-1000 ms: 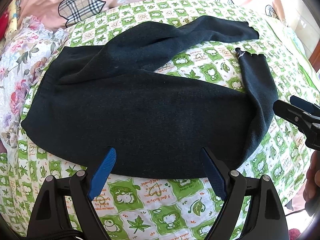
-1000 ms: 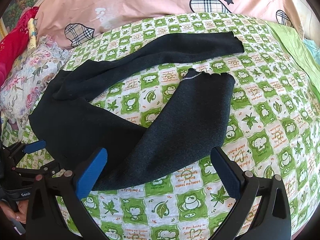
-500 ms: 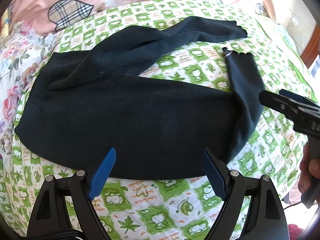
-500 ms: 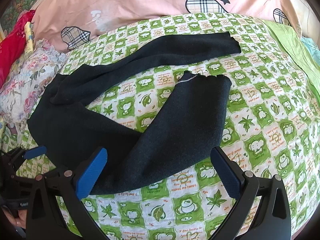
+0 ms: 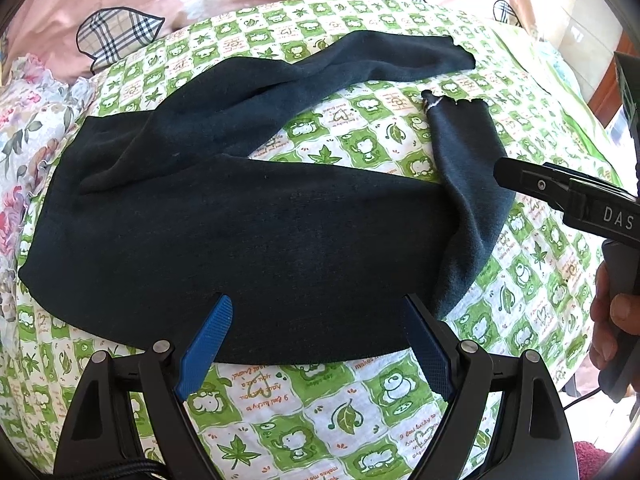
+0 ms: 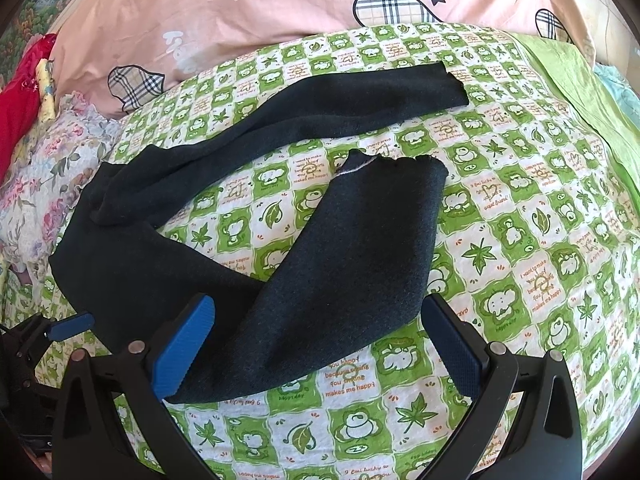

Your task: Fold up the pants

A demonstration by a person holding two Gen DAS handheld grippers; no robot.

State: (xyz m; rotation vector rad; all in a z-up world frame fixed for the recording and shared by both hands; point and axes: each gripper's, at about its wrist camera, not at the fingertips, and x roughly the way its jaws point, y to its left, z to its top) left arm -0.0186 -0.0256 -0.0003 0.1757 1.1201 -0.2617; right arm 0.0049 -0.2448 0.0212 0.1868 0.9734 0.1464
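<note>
Nearest me: left tongs [image 5: 318, 344], blue pads spread apart, level above the near hem of the dark pants [image 5: 248, 240], gripping nothing. Right tongs [image 6: 320, 344], likewise apart, straddle the bent lower leg. Pants lie flat on the green checked bed cover [image 6: 520, 240], legs splayed. Beyond: pink quilt [image 6: 300, 4].
</note>
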